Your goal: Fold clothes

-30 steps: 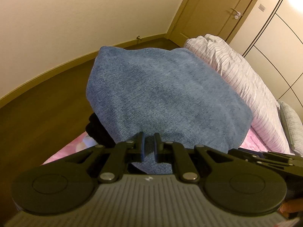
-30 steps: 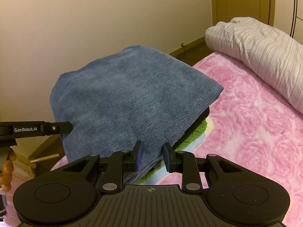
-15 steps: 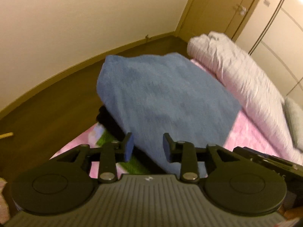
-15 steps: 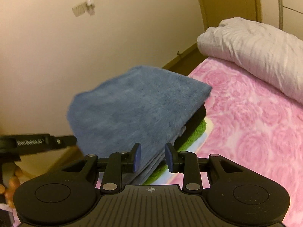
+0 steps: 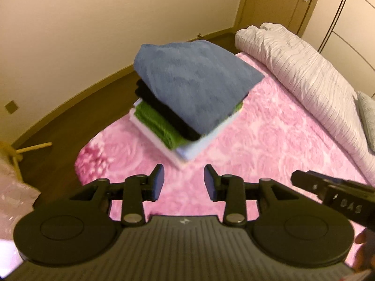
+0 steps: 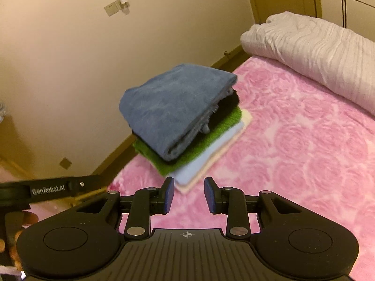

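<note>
A folded blue denim garment [image 5: 194, 82] [image 6: 173, 107] tops a stack of folded clothes at the corner of the pink bed. Under it lie a black piece [image 5: 164, 110], a green one [image 5: 154, 121] [image 6: 211, 135] and pale blue and cream ones [image 5: 201, 145] [image 6: 206, 161]. My left gripper [image 5: 184, 183] is open, pulled back from the stack, with nothing between its fingers. My right gripper [image 6: 189, 193] is open too, just short of the stack's near corner, holding nothing. The other tool shows at each view's edge.
The pink rose-pattern bedspread [image 5: 269, 145] [image 6: 304, 145] stretches to the right. A rolled white striped duvet [image 5: 304, 77] [image 6: 311, 46] lies along the far side. Wooden floor [image 5: 70, 121], a cream wall and a door [image 5: 281, 2] are beyond. A person's fingers [image 6: 16, 236] hold the left tool.
Both grippers let go of the blue denim garment, opened and drew back from it. The garment now rests on the stack, and the layers below it have come into view.
</note>
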